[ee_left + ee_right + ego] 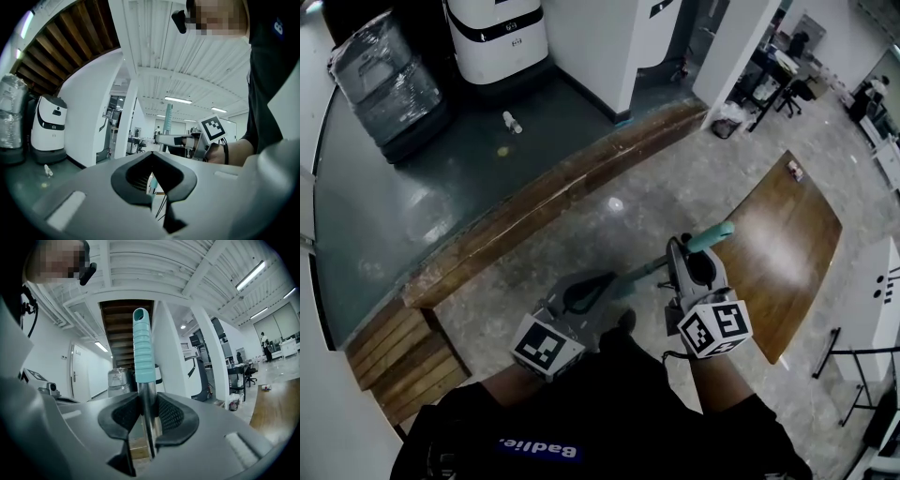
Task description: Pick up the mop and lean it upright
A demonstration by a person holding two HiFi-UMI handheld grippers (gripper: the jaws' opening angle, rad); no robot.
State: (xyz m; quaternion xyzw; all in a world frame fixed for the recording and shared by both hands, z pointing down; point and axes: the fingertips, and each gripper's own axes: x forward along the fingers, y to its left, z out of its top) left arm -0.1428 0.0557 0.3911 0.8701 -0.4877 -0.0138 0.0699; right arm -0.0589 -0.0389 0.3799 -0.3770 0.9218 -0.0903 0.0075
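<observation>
The mop handle is a metal pole with a ribbed teal grip [713, 236] at its end. My right gripper [692, 255] is shut on the pole just below that grip; in the right gripper view the pole [146, 404] stands upright between the pads and the teal grip [143, 348] rises above them. My left gripper [598, 287] is lower on the same pole, with a teal part of the pole [152, 182] pinched in its narrow jaw gap. From the left gripper view, the right gripper [185, 139] and the grip [168, 117] show ahead. The mop head is hidden.
A curved wooden strip [534, 211] borders a dark floor area holding a white robot [497, 37], a wrapped box [384, 84] and a small bottle [513, 122]. A wooden tabletop [792, 253] is on the right, white pillars [609, 47] ahead, and a white stand [872, 309] at far right.
</observation>
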